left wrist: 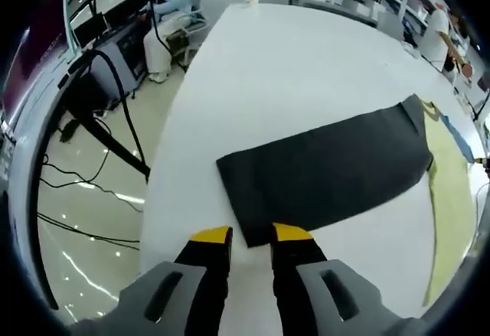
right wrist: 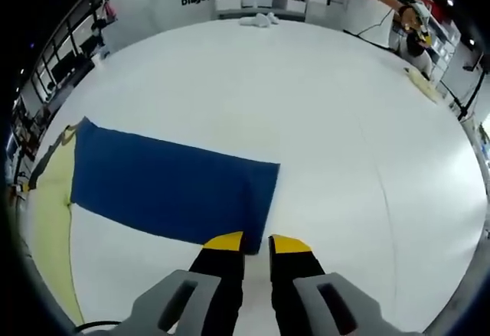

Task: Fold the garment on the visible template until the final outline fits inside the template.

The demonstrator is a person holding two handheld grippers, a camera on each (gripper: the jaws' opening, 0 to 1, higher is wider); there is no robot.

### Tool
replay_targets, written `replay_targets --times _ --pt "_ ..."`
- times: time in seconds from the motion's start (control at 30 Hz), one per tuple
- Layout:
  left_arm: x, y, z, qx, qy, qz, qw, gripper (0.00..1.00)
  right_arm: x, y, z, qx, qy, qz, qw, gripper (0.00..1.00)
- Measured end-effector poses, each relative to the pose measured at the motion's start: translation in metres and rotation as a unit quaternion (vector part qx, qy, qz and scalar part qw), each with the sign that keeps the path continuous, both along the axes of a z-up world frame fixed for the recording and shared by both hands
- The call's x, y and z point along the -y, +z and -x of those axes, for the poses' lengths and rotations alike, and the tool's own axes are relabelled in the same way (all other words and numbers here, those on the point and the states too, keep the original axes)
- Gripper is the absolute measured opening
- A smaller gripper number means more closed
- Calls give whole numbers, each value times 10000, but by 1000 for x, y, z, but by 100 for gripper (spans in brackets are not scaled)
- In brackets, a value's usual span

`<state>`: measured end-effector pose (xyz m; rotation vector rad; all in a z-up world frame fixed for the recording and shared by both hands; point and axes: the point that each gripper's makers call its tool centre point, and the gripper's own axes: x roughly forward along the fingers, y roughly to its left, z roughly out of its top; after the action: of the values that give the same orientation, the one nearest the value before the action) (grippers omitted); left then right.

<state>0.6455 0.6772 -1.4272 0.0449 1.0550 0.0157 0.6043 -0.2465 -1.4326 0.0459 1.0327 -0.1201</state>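
Garment (right wrist: 172,190) lies flat on white table (right wrist: 321,122), folded into a long dark-blue rectangle, one end overlapping the yellow template (right wrist: 47,221). Left gripper (left wrist: 252,234) jaws slightly apart at the near corner, one tip over the fabric edge, not clamped. Right gripper (right wrist: 256,240) jaws slightly apart at the opposite corner, holding nothing. Wide bare tabletop beyond the cloth; table edge and floor cables (left wrist: 84,190) left of left gripper.

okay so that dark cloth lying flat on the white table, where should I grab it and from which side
Probably at the near corners. The cloth lies flat, so only its edge gives the jaws something to pinch. The left gripper already sits at one near corner, the right gripper at the other. Come in low from the near edge, sliding one jaw under.
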Motion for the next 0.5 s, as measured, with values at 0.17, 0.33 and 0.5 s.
replay_targets --times 0.17,0.33,0.5 --pt "-2 7 3 158 120 -3 9998 28 5 5 2 84 -56 -23 9999 6" --pt "4 18 7 358 181 39 9992 29 7 8 5 158 -87 -79 9998 6" --pt "15 25 9 571 171 148 9981 29 3 10 6 290 -35 -176 9994 8"
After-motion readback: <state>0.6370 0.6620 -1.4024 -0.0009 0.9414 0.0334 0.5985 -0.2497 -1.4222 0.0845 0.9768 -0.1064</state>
